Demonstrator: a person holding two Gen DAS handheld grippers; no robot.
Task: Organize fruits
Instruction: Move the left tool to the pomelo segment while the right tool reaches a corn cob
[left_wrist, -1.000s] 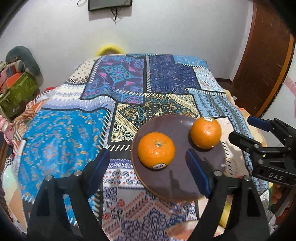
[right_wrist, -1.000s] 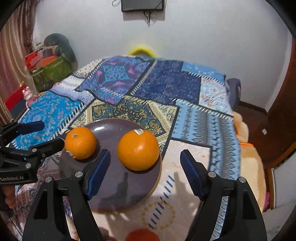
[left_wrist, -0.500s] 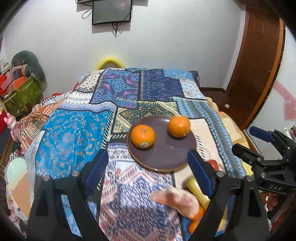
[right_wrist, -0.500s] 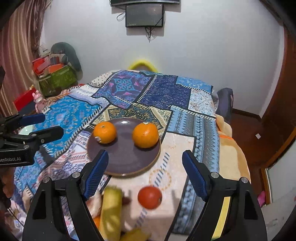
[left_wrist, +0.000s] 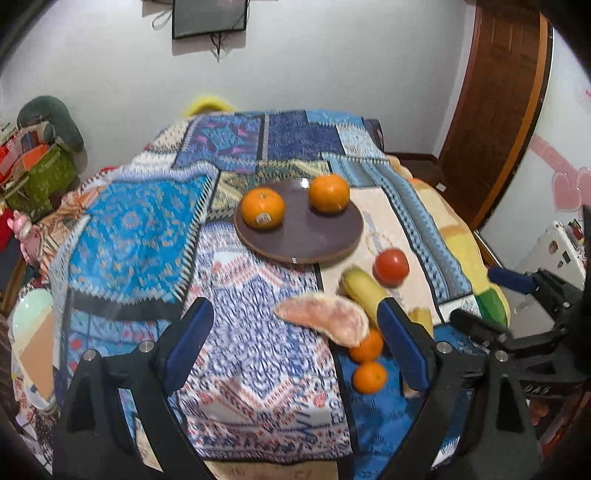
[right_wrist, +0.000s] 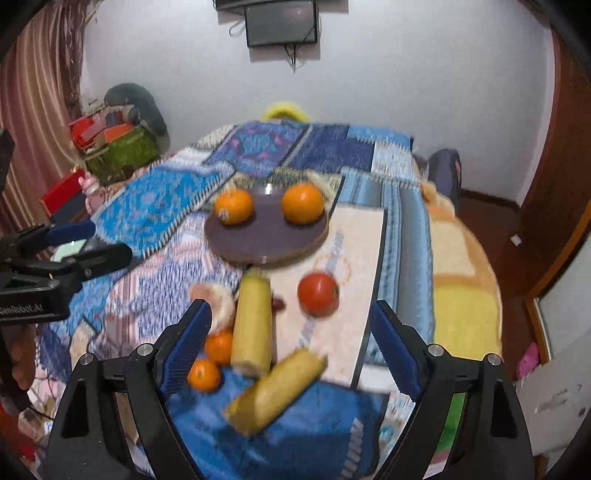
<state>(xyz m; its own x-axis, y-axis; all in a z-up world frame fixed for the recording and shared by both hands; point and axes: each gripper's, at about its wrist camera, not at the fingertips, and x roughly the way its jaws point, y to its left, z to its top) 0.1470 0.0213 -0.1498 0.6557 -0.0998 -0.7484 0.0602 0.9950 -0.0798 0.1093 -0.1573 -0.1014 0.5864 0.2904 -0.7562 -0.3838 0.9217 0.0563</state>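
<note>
A dark round plate (left_wrist: 299, 236) (right_wrist: 266, 236) on the patterned bedspread holds two oranges (left_wrist: 263, 212) (left_wrist: 328, 193) (right_wrist: 233, 206) (right_wrist: 302, 204). Nearer the bed's front edge lie a red tomato (left_wrist: 391, 262) (right_wrist: 317, 294), two yellow bananas (right_wrist: 252, 321) (right_wrist: 275, 391), a pale pink citrus segment (left_wrist: 325, 318) (right_wrist: 218, 302) and two small tangerines (left_wrist: 369, 376) (right_wrist: 204, 374). My left gripper (left_wrist: 295, 347) is open and empty above the front edge. My right gripper (right_wrist: 291, 343) is open and empty over the bananas.
The bed's right edge drops to a wooden floor and a brown door (left_wrist: 495, 110). Bags and boxes (right_wrist: 118, 147) are piled at the left wall. A dark screen (right_wrist: 282, 22) hangs on the far wall. A pale green plate (left_wrist: 33, 314) lies at the left.
Both grippers have pulled back and up from the plate. The plate with its two oranges now looks farther away, and the loose fruit at the front edge has come into view.
</note>
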